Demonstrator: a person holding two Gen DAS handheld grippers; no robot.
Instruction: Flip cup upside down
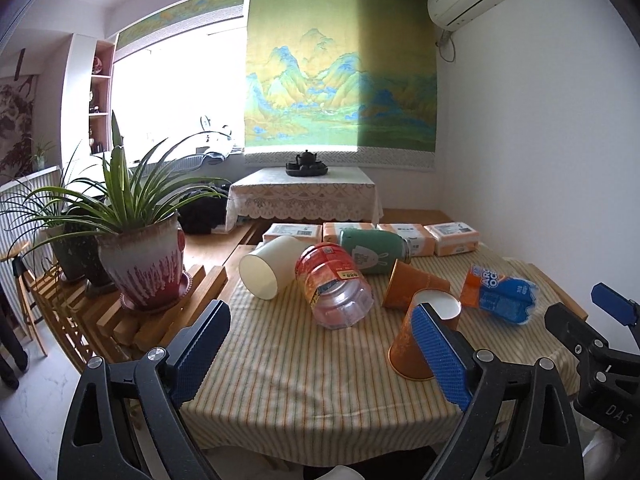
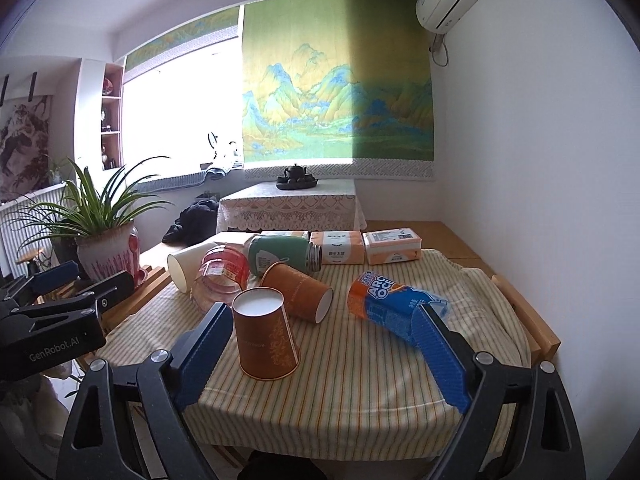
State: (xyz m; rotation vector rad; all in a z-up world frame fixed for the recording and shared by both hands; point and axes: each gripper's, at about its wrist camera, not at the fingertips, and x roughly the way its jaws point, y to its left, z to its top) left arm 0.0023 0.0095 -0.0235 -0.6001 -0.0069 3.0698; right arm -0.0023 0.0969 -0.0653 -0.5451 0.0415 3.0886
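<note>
Orange cup [image 2: 266, 338] stands inverted on the desk [image 2: 360, 380] just beyond both grippers' wide-open, empty jaws.

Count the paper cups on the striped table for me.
3. An orange cup stands upside down near the front; a second orange cup lies on its side behind it; a white cup lies on its side at the far left. Others may be hidden.

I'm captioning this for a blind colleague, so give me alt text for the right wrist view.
An orange paper cup stands upside down on a striped tablecloth, between the open fingers of the right gripper. Behind it lie a second orange cup, a white cup, a green flask, a clear jar and a blue bottle, all tipped over.
</note>
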